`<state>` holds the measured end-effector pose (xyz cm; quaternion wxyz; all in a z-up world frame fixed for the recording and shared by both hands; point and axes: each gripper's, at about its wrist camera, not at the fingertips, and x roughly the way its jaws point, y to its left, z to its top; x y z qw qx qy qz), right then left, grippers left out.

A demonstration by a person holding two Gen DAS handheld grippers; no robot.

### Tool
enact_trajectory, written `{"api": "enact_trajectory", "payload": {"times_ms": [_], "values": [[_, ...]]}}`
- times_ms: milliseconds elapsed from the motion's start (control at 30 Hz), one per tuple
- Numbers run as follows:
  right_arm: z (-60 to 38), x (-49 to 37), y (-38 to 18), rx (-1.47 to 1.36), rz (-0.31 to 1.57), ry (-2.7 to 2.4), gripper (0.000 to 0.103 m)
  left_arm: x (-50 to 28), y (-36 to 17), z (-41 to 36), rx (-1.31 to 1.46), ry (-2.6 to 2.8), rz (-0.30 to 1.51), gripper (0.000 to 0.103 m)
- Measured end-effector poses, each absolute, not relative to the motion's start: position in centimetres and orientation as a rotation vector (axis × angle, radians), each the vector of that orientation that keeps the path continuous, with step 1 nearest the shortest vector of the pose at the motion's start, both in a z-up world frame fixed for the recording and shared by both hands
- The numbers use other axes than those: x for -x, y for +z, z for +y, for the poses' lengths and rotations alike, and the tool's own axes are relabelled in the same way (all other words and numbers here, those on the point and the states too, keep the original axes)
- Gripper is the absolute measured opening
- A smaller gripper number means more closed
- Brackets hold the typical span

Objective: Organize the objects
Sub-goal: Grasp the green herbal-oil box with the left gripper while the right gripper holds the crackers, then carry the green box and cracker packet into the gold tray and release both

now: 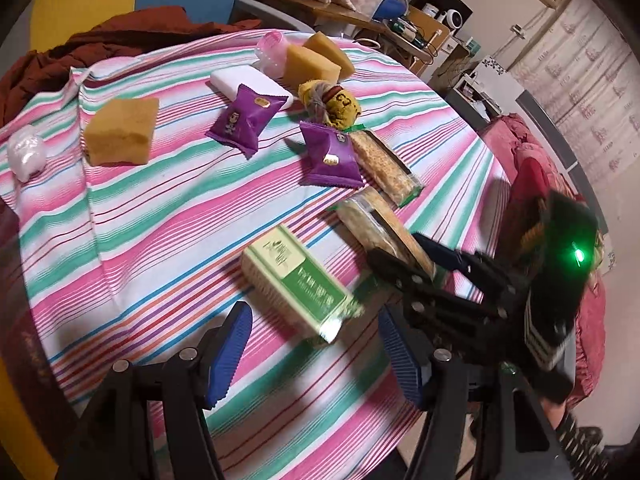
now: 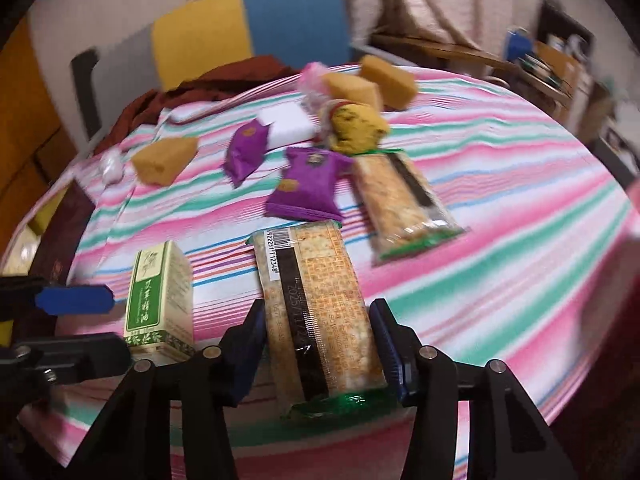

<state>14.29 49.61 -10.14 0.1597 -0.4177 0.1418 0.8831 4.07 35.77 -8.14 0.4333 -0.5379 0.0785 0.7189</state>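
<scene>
A round table under a pink, green and white striped cloth [image 1: 160, 216] fills both views, with a cluttered room behind it and a rust-brown cloth [image 1: 120, 36] bunched at its far edge.

The right gripper [image 2: 318, 344] has its blue pads on either side of a long cracker packet [image 2: 316, 304]; they sit right at the wrapper's edges and appear to touch it, so it reads as pinching the packet, which lies flat on the cloth. The left gripper [image 1: 316, 356] is spread wide, its pads straddling the near end of a green-and-white carton [image 1: 296, 284] without touching it; the carton lies on the cloth just beside the cracker packet.

Farther out lie a second cracker packet [image 2: 404, 204] and two purple snack pouches [image 1: 330, 156] [image 1: 246, 118], one touching that packet's end. Beyond them are a yellow patterned bundle [image 1: 340, 106], a white block [image 1: 248, 82], a pink plastic cup [image 1: 272, 52], three yellow sponges [image 1: 122, 130] [image 1: 310, 64] [image 1: 330, 50] and a white crumpled thing [image 1: 26, 156] near the left edge.

As a judgement, the sorting has barely begun: like items are scattered, not grouped, and no bin or tray is visible. Nearly everything is left to place, and the packet and carton look like the first picks.
</scene>
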Motion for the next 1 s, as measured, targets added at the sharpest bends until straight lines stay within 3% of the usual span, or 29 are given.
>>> {"api": "enact_trajectory", "payload": {"times_ms": [233,400,567,700,767,1000], "values": [[49.7,-14.7,-10.1,1.126,0.459,2.483,0.052,-2.6,-10.2,37.3,1.461,1.798,0.135,0.067],[49.2,-14.9,-10.3,1.098,0.421,2.483,0.053,-3.8,-10.0,37.9,1.330,1.834,0.283,0.065],[48.7,-14.9,-10.4,1.085,0.386,2.474,0.053,-3.8,-10.0,36.4,1.275,1.857,0.280,0.063],[48.6,-15.0,-10.4,1.081,0.397,2.471,0.053,-3.6,-9.7,35.3,1.245,1.876,0.290,0.050],[48.5,-15.0,-10.4,1.081,0.395,2.468,0.053,-3.4,-10.0,35.1,1.260,1.881,0.313,0.036],[47.8,-14.9,-10.2,1.104,0.378,2.454,0.053,-3.8,-10.1,35.8,1.196,1.890,0.405,0.034]]}}
